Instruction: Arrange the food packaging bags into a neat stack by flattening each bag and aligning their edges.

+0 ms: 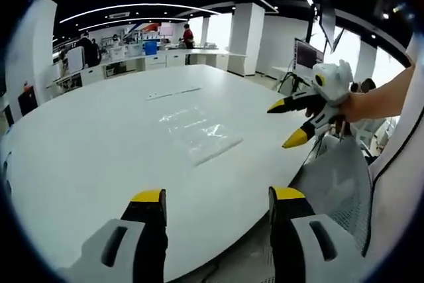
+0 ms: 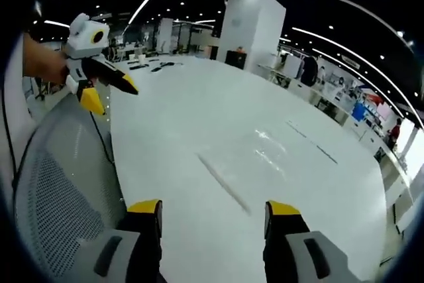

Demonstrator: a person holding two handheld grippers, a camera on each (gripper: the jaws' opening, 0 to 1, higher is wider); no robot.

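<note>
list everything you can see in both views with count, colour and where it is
food packaging bags: count unclear, clear, flat near the table's middle
strip: one, pale, beyond the bags
table: one, white, under both grippers
mesh chair: one, grey, at the table's near edge
pillar: one, white, behind the table
people: several, by far desks
monitor: one, dark, behind the table
left gripper: yellow-tipped black jaws apart, above the table edge
right gripper: same colours, jaws apart, over the table
hand: one, holding the right gripper
</note>
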